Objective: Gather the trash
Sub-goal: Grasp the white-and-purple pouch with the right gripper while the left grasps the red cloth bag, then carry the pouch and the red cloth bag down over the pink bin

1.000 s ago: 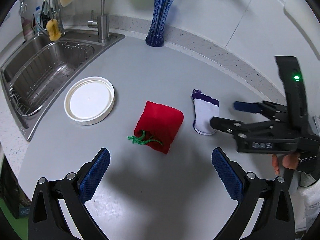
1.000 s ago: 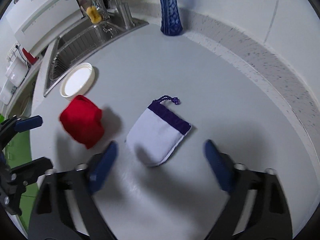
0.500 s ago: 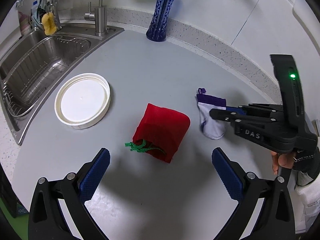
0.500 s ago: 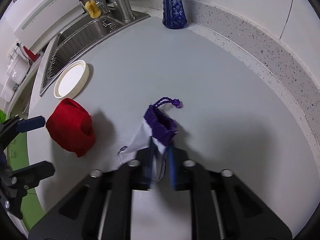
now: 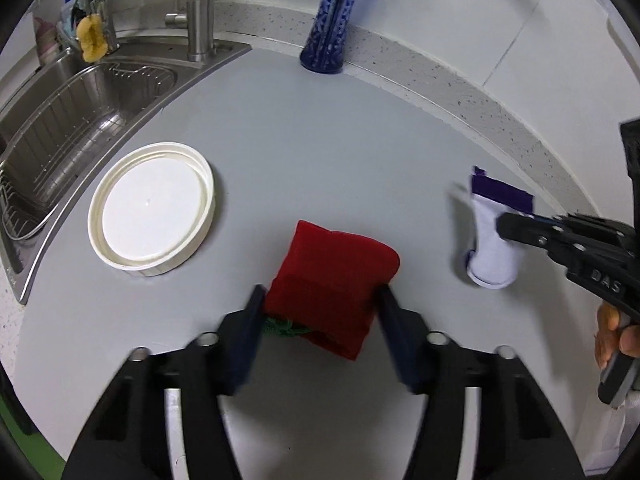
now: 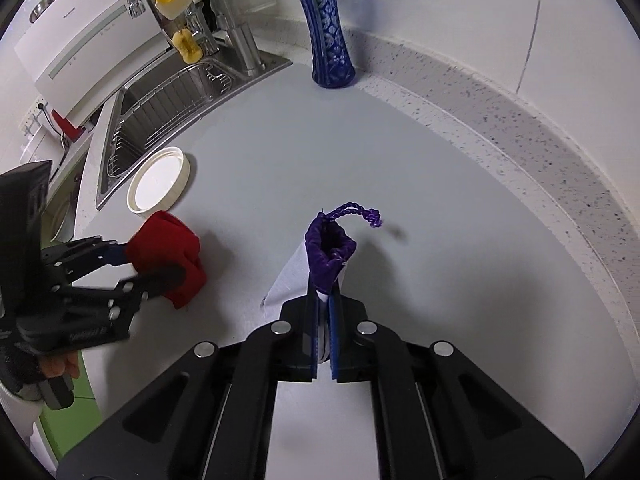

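A red drawstring pouch [image 5: 333,280] with a green cord lies on the grey counter, also in the right wrist view [image 6: 170,252]. My left gripper [image 5: 320,304] has its blue pads against both sides of it. A white pouch with a purple top [image 5: 496,236] hangs lifted off the counter, pinched in my right gripper [image 6: 325,300]; its purple mouth and cord [image 6: 330,248] stick up past the fingertips. The right gripper also shows in the left wrist view [image 5: 505,227].
A white round lid [image 5: 152,210] lies left of the red pouch, near the steel sink [image 5: 68,112]. A blue patterned vase [image 5: 330,20] stands at the back by the speckled backsplash. A faucet [image 5: 198,20] and yellow sponge [image 5: 91,38] are behind the sink.
My left gripper moved forward and closed its jaws onto the red pouch. My right gripper shut on the white pouch and has lifted it up off the counter.
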Demonstrator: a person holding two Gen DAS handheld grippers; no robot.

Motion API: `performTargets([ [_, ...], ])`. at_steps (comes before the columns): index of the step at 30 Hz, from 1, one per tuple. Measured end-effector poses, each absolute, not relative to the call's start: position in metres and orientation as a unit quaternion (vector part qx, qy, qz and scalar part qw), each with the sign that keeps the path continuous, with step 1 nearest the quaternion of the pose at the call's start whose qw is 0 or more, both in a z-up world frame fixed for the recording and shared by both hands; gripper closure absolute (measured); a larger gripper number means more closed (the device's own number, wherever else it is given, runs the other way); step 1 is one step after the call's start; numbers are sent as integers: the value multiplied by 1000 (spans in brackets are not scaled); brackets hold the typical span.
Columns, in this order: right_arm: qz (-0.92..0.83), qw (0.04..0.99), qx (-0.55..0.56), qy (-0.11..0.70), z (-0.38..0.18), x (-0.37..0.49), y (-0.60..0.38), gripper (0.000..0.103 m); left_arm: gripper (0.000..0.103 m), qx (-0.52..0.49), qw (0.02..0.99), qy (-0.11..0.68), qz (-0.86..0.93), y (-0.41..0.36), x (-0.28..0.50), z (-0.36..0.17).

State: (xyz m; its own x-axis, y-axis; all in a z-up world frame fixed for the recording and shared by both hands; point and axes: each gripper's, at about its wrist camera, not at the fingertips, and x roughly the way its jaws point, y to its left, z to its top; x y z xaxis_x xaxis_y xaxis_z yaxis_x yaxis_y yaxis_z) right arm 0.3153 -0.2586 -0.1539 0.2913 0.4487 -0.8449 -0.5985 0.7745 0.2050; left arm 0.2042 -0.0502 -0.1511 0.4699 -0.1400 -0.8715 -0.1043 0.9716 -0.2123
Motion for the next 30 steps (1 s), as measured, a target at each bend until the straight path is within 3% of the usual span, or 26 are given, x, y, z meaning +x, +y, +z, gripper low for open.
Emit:
performTargets([
  [1, 327, 801, -74, 495, -151, 314, -260, 100, 72, -121, 850, 512, -14, -50, 204, -150],
  [5, 328, 806, -69, 488, -140, 304, -264, 99, 85, -120, 853, 507, -17, -50, 198, -142],
  [12, 364, 803, -83, 466, -112, 261, -241, 99, 87, -130, 867, 481, -2, -31, 142, -106],
  [21, 486, 750, -141, 427, -84, 144, -152, 99, 87, -166, 876, 439, 110, 36, -17, -61],
  [30, 612, 652, -199, 401, -81, 1, -49, 100, 87, -232, 842, 420, 247, 88, -180, -65],
])
